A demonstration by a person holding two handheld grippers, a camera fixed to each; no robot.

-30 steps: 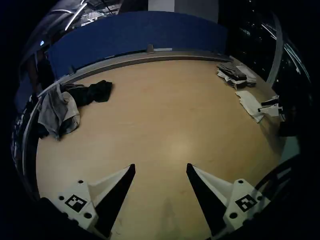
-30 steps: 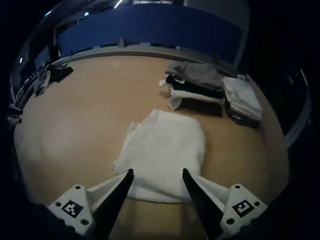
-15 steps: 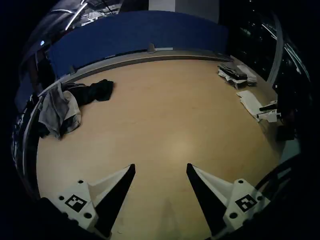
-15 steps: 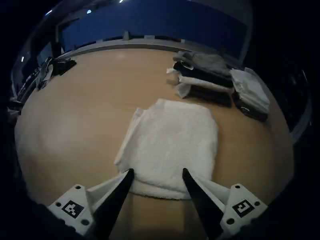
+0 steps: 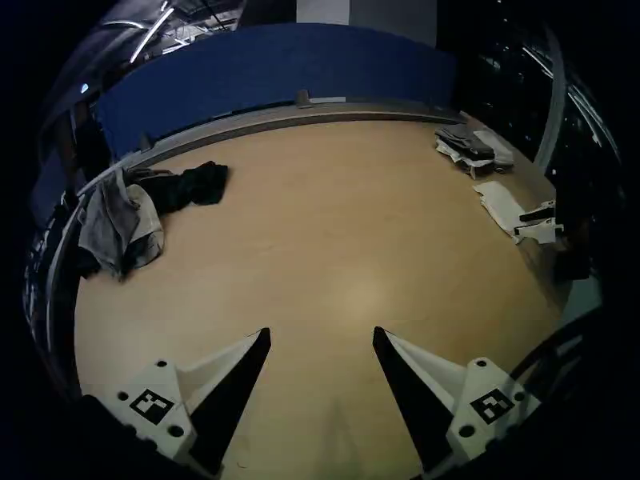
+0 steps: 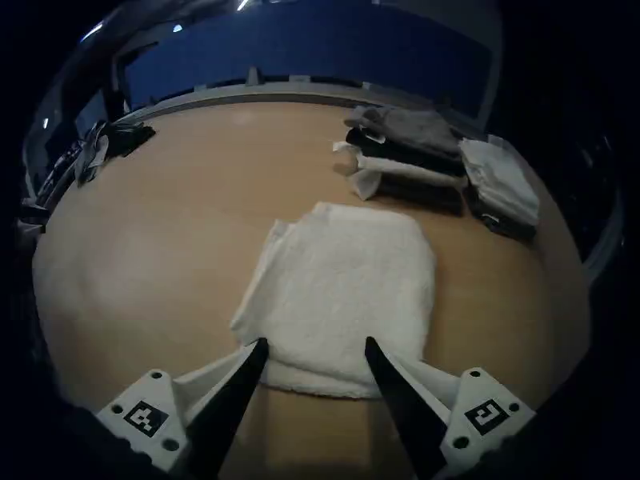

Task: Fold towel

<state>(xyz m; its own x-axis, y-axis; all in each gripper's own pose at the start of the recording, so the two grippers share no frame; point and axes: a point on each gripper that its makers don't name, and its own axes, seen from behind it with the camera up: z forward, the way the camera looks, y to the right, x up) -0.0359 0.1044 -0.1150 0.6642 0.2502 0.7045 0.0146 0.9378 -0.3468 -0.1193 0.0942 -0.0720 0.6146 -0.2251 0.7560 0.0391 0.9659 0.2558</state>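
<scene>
Resting on wooden table (image 6: 160,200): folded towel (image 6: 344,288) | blue partition (image 5: 272,72) behind | both jaws spread, empty

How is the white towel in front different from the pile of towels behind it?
The white towel lies alone, low and flat; the pile is several folded pieces stacked up. The white towel is all white; the pile mixes grey, dark and white layers. The white towel sits by the right gripper; the pile is farther back. Both are folded, on the wooden table.
</scene>
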